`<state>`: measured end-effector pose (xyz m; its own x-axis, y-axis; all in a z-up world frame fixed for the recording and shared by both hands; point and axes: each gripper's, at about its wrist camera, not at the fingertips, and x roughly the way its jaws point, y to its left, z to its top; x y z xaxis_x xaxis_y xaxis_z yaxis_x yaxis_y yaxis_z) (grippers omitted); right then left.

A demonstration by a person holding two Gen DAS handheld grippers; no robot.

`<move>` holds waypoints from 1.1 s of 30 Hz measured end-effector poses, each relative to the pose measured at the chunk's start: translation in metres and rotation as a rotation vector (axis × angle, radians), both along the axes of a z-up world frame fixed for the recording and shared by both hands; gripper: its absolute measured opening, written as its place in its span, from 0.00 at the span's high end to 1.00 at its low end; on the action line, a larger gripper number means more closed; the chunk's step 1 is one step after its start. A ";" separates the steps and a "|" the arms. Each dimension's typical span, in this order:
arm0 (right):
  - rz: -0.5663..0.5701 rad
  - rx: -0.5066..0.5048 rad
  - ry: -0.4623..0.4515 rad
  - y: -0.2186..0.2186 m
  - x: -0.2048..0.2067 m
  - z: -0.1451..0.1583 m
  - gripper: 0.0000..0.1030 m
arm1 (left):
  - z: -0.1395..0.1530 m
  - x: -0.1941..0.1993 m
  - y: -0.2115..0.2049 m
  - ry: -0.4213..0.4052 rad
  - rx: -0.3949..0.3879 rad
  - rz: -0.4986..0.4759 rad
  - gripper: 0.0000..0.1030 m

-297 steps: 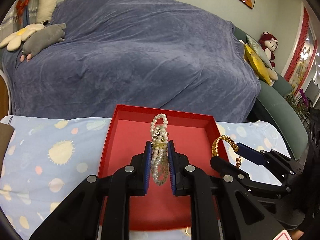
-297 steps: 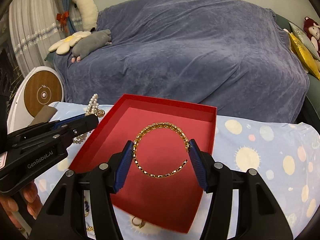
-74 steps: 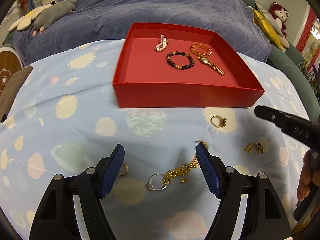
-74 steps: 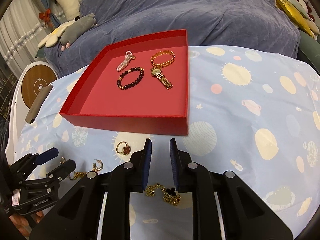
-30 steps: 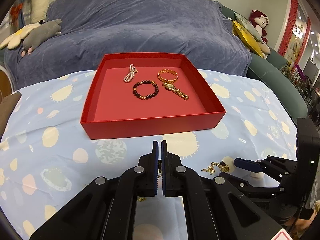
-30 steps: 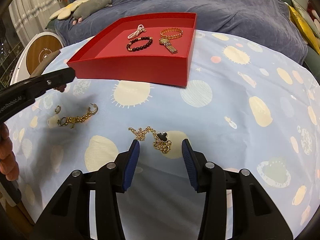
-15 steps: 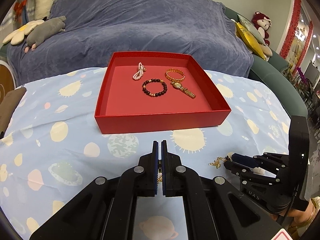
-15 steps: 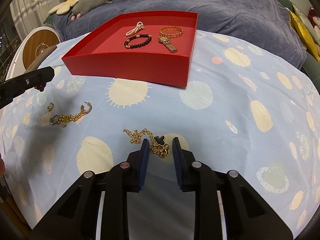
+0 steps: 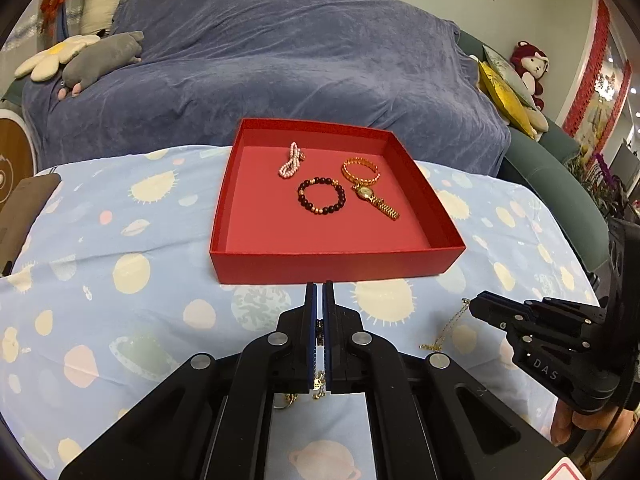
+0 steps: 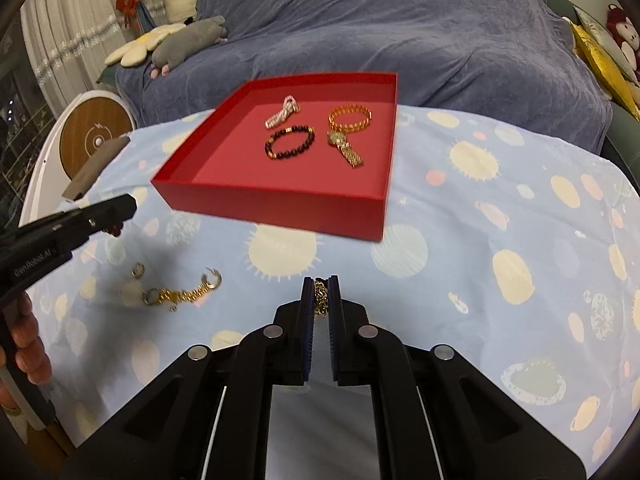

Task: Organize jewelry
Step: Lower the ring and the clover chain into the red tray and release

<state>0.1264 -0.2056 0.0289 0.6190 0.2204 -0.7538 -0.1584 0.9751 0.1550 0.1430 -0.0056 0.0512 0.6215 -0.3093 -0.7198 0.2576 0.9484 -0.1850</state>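
Left wrist view: our left gripper is nearly closed just in front of the red box, pinching a small item we cannot identify. Inside the box lie a pearl strand, a bead bracelet, a bangle and a watch.

Right wrist view: our right gripper is clamped on a gold chain in front of the box. A gold bracelet lies on the cloth, left of the box front.

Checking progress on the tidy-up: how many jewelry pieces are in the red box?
4: pearl strand rear left, gold bangle rear right, dark bead bracelet centre, gold watch beside it.
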 end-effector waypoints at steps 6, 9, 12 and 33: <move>-0.028 0.066 -0.092 -0.002 0.018 0.046 0.94 | 0.025 0.015 0.002 -0.038 -0.032 0.028 0.99; -0.043 0.082 -0.133 -0.001 0.034 0.065 0.94 | 0.038 0.030 -0.003 -0.057 -0.039 0.026 0.99; -0.057 0.102 -0.162 -0.002 0.053 0.079 0.94 | 0.046 0.049 -0.008 -0.072 -0.029 0.015 0.99; -0.078 0.073 -0.047 0.012 0.102 0.017 0.94 | -0.009 0.106 -0.007 0.020 0.040 0.056 0.95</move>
<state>0.2288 -0.1932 0.0463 0.6708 0.2235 -0.7072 -0.0914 0.9712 0.2202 0.2494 -0.0125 0.0427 0.6226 -0.2453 -0.7431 0.2006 0.9679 -0.1514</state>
